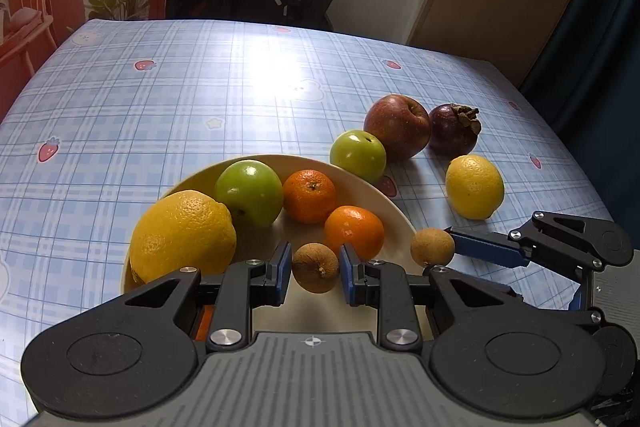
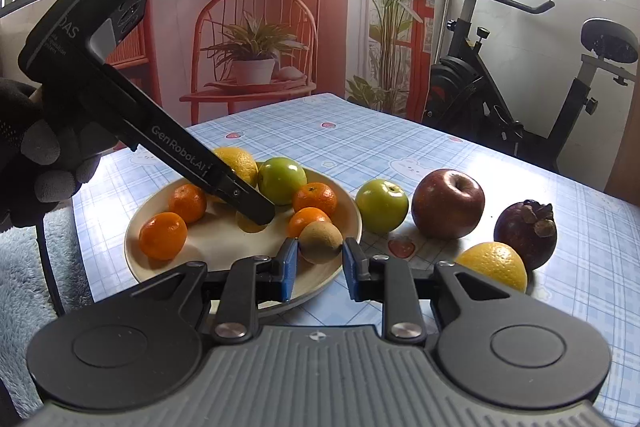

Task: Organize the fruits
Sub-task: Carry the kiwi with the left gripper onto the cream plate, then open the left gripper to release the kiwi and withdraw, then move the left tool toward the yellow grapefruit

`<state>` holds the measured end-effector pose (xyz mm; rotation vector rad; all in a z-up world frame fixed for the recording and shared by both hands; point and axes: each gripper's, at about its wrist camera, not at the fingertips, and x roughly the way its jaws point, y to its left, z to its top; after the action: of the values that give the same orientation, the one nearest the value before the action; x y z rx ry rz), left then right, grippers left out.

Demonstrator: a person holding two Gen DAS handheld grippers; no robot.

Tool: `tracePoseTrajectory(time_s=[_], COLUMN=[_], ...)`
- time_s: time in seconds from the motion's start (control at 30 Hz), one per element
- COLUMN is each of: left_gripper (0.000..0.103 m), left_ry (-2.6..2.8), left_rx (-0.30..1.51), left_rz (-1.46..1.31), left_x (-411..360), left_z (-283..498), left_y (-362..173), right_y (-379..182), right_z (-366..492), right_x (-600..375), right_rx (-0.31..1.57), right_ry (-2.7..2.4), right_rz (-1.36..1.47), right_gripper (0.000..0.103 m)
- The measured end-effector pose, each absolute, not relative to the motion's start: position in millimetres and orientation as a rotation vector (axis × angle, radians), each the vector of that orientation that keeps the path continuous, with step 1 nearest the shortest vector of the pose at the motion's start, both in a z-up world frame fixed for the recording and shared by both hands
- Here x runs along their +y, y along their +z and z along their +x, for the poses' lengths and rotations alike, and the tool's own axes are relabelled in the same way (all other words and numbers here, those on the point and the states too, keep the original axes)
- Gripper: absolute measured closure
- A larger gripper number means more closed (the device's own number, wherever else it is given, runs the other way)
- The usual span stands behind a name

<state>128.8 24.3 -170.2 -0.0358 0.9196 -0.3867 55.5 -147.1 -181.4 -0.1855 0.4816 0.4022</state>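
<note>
The left tongs (image 1: 315, 269) grip a small round brown fruit (image 1: 316, 267), dull and rough-skinned with a stem scar, above the near side of the cream plate (image 1: 360, 183). The right tongs (image 2: 320, 259) clamp a second brown fruit (image 2: 321, 242) over the plate's rim. On the plate lie a lemon (image 1: 182, 237), a green apple (image 1: 249, 193) and tangerines (image 1: 309, 195). On the checked worktop (image 1: 160, 99) beside it sit a second green apple (image 1: 358, 155), a red apple (image 1: 397, 127), a mangosteen (image 1: 454, 131) and another lemon (image 1: 475, 186).

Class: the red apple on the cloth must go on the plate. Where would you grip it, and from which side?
Grip the red apple across its widest middle, coming from above: it sits upright, stem dimple up, with a green apple close at one side, so only top access is clear.
</note>
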Motion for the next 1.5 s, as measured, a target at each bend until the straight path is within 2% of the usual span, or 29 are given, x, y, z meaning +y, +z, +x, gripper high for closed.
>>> tracePoseTrajectory(time_s=[0.6, 0.77, 0.93, 1.03, 1.1, 1.17, 1.27, 1.37, 1.5], left_gripper=[0.075, 0.065, 0.065, 0.065, 0.065, 0.065, 0.065, 0.065, 0.064], left_ry=[-0.376, -0.369, -0.35, -0.352, -0.361, -0.372, -0.396, -0.423, -0.462], left_rx=[0.912, 0.882, 0.845, 0.816, 0.802, 0.798, 0.806, 0.821, 0.854], left_rz=[-0.076, -0.058, -0.05, -0.041, -0.038, -0.036, -0.04, -0.046, -0.069], left_x=[25.1, 24.9, 21.8, 13.2, 4.3, -6.1, -23.7, -42.2, -64.5], left_z=[147.1, 141.0, 138.1, 137.8, 137.8, 139.5, 143.8, 148.8, 154.2], left_y=[-180.0, -168.8, -153.1, -143.6, -138.4, -134.6, -131.1, -131.4, -135.5], right_y=[-190.2, -185.1, -179.5, -174.9, -173.3, -173.5, -177.8, -183.0, -191.6], right_z=[69.4, 64.2, 55.4, 47.0, 43.7, 44.0, 46.4, 49.7, 57.1], right_x=[-140.7, -149.8, -172.2, -191.3, -203.2, -213.7, -227.3, -236.0, -241.0], right_rx=[0.52, 0.481, 0.429, 0.39, 0.37, 0.372, 0.394, 0.422, 0.468], right_ry=[0.381, 0.353, 0.297, 0.253, 0.219, 0.192, 0.169, 0.159, 0.18], right_rz=[-0.228, -0.206, -0.167, -0.136, -0.127, -0.118, -0.107, -0.107, -0.126], right_gripper=[0.075, 0.075, 0.074, 0.065, 0.055, 0.048, 0.044, 0.03, 0.028])
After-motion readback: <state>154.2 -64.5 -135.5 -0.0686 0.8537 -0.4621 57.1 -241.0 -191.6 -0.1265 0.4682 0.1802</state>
